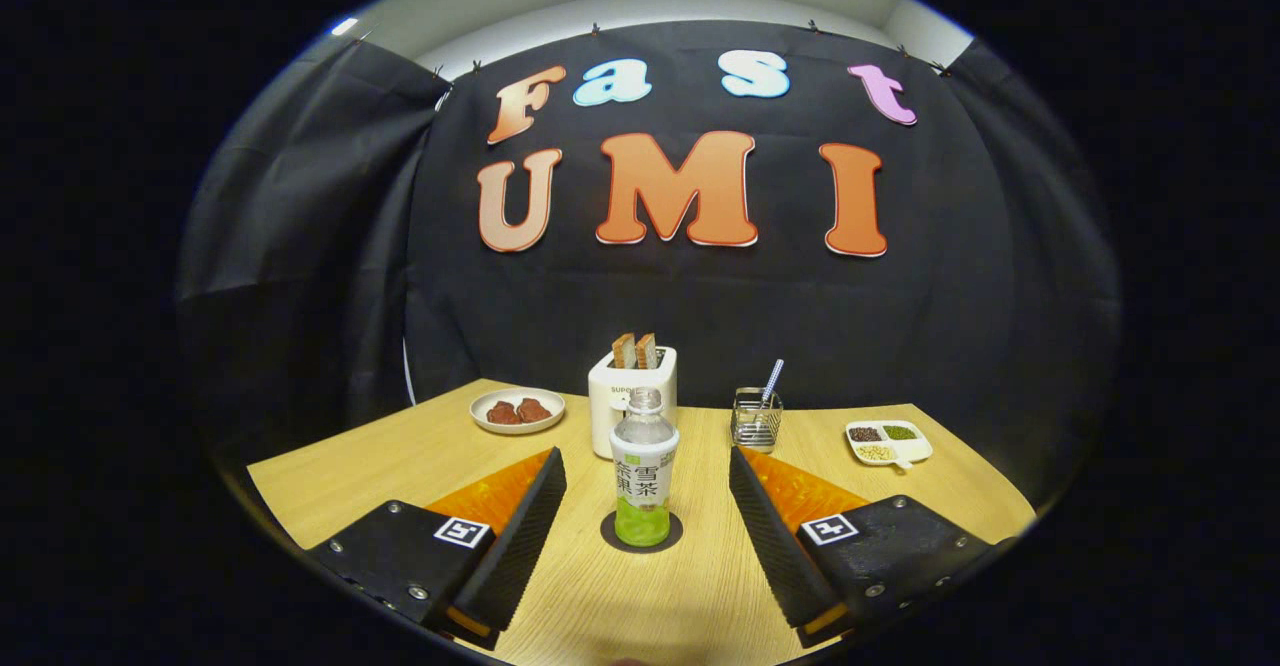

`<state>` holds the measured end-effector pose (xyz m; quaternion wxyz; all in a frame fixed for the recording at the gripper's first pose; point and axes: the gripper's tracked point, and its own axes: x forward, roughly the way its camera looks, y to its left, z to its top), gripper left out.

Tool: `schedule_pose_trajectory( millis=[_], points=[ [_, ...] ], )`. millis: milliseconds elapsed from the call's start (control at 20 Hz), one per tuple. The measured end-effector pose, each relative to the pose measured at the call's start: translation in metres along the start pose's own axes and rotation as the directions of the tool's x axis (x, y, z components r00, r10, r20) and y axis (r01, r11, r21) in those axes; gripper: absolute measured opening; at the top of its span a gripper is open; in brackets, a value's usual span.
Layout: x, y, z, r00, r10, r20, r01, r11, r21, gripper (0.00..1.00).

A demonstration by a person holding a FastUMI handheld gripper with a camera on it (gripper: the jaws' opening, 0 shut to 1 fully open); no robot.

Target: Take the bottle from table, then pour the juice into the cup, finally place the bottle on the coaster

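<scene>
Now the bottle [643, 476] is seen upright on the coaster [641, 543], untouched between the widely spread gripper [647, 471] fingers

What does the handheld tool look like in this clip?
The tool has two wedge-shaped fingers with ribbed inner faces, set on boxy black housings with silver screws. Each housing carries a square black-and-white marker, and translucent orange panels sit behind the fingers.
</scene>
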<state>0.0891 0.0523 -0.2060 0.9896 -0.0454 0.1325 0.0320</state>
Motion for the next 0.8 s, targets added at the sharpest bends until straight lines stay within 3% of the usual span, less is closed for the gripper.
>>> schedule_pose_trajectory(
  millis=[400,800],
  points=[
    [-0.099,-0.028,0.026,0.992,-0.055,0.116,0.058,0.998,-0.019,0.97],
    [-0.156,-0.065,0.056,0.968,-0.145,0.207,0.134,0.989,0.066,0.97]
  ],
)
